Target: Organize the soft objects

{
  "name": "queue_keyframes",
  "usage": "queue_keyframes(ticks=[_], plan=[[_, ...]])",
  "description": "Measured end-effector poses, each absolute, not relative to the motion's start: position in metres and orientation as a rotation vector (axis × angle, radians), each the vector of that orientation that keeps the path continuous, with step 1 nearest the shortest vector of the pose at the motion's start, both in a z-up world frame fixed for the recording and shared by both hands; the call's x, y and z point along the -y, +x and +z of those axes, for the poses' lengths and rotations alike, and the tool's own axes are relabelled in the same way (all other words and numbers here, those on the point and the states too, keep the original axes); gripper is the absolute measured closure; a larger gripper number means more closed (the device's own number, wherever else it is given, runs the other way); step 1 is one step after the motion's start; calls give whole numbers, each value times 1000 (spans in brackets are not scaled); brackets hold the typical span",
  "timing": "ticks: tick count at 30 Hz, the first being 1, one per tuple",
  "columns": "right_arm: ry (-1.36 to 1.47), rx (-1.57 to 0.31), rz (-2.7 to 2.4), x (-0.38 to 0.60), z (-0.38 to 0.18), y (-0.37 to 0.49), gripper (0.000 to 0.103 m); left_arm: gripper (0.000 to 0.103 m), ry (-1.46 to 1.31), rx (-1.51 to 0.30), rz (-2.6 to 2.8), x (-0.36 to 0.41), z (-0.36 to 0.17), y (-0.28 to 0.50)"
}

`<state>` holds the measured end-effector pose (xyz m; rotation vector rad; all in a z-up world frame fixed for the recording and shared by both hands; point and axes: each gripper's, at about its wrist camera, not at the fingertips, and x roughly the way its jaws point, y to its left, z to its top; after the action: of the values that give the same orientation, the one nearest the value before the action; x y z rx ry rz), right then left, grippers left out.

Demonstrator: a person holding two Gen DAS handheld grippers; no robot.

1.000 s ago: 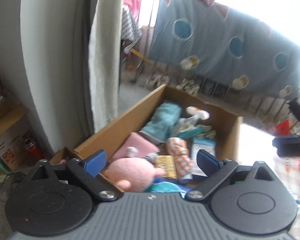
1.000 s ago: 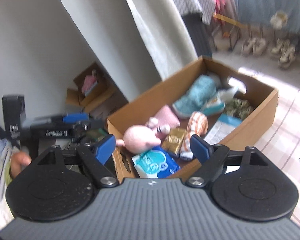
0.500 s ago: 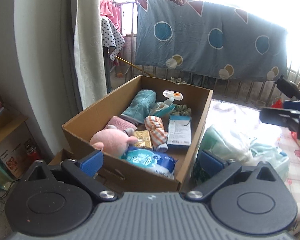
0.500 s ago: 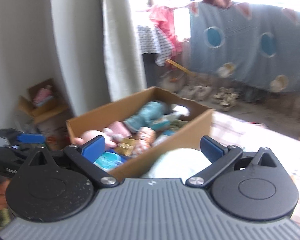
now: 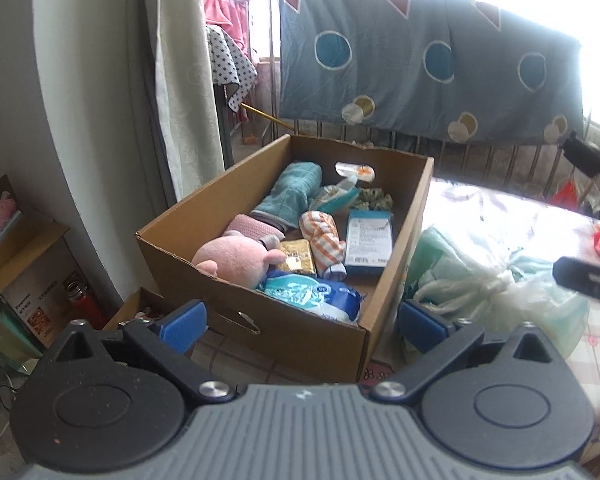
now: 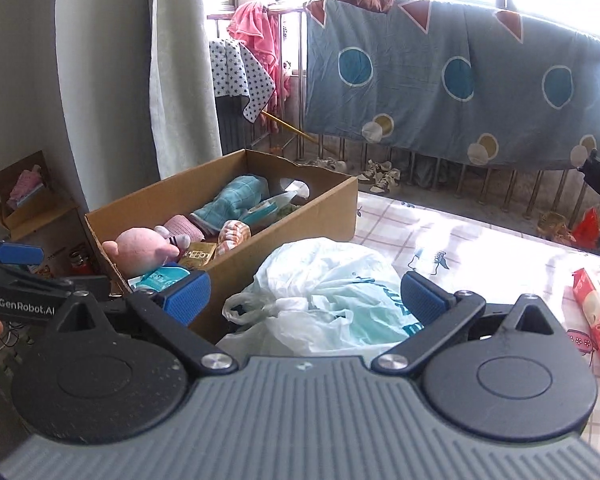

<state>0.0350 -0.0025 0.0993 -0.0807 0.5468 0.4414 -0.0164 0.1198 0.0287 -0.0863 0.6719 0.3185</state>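
Observation:
An open cardboard box holds a pink plush toy, a teal towel, a striped sock bundle, a blue flat pack and a wipes pack. My left gripper is open before the box's near wall, with nothing between its fingers. A knotted white and teal plastic bag lies to the right of the box. My right gripper stands wide open around the bag's near side, and its pads do not press on it. The left gripper's fingers show at the left edge.
The box and bag rest on a checked cloth, with a red packet at its right. Behind it, a blue spotted blanket hangs over a railing. Small cartons stand on the floor to the left, by the curtain.
Both grippers pulled back from over the box. The right one swung right, from the box to the plastic bag, and its jaws widened. The left one settled facing the box's near wall.

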Motion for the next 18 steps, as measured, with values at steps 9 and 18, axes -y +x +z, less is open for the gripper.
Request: queue_keyframes(ticks=[9,18], plan=[[-144,-566,459,-22,94,32,1,0,-63,-631,313,-119,32,-20],[-113,-618,510,-32,93,32,1,0,-70,-637,289,-124,32,-21]])
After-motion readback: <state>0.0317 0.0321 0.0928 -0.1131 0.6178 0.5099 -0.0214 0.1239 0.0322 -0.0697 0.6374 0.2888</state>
